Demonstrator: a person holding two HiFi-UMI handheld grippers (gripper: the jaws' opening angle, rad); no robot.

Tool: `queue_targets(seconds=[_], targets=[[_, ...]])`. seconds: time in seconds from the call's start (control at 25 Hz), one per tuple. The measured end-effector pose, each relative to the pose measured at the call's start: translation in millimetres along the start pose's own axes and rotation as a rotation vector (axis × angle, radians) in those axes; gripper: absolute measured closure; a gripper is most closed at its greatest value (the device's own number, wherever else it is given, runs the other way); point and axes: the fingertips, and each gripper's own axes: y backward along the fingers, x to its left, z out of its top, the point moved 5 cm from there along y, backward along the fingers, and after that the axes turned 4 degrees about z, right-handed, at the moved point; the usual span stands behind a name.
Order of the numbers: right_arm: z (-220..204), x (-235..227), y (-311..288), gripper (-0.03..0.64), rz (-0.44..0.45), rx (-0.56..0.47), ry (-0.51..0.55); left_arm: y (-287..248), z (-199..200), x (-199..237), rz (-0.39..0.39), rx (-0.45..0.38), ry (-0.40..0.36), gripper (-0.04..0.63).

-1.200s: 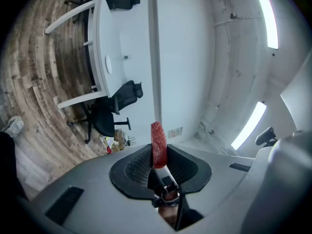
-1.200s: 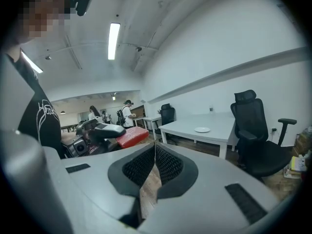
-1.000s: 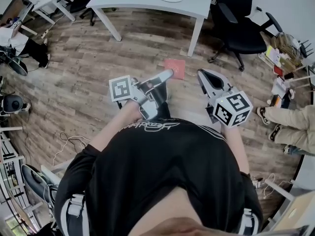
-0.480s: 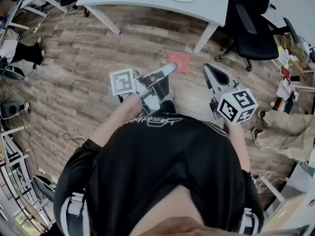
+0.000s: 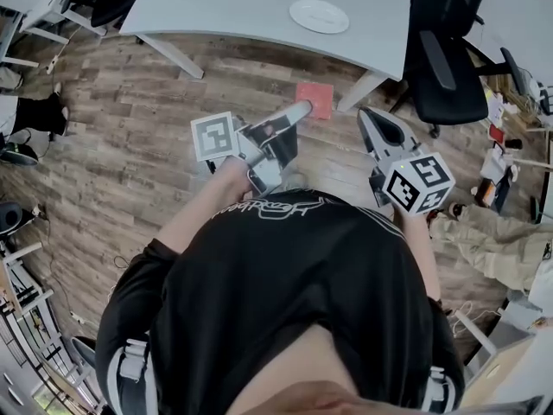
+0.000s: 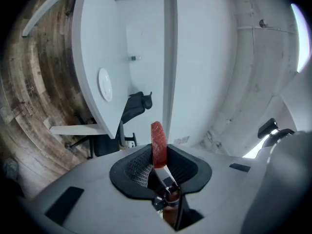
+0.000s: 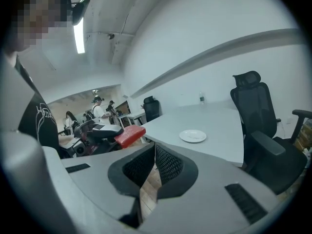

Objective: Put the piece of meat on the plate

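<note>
The piece of meat (image 5: 313,100) is a flat red slab, and my left gripper (image 5: 300,111) is shut on its near edge and carries it above the wooden floor. In the left gripper view the meat (image 6: 158,141) stands edge-on between the pads of that gripper (image 6: 160,159). The white plate (image 5: 319,15) lies empty on the white table (image 5: 233,7) ahead, well beyond the meat. It also shows as plate (image 6: 105,84) and plate (image 7: 193,136). My right gripper (image 5: 369,117) is beside the left one, its tips together on nothing (image 7: 155,146).
A black office chair (image 5: 445,59) stands at the table's right end, next to a table leg (image 5: 357,102). A person in beige trousers (image 5: 505,236) sits at the right among floor clutter. More desks and chairs stand at the far left.
The table and plate have come nearer in the head view as I walk toward them. Both grippers keep their pose in front of me, and the meat stays in the left one.
</note>
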Motion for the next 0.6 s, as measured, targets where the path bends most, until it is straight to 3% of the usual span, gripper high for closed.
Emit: queue_targets(seconds=[0.32,0.48,0.6], targets=[[12,-24,-23,0.607,-0.014,-0.009,0.008,-22,25,9,-0.013,0.013,0.009,0.506],[16,-39,-35,0.607,0.002,-0.009,0.014,-35,35,19,0.004,0.009,-0.012,0.506],[20,-58,-45,0.607,0.016,-0.004,0.006,-51,46,26,0.039,0.004,-0.068,0.506]])
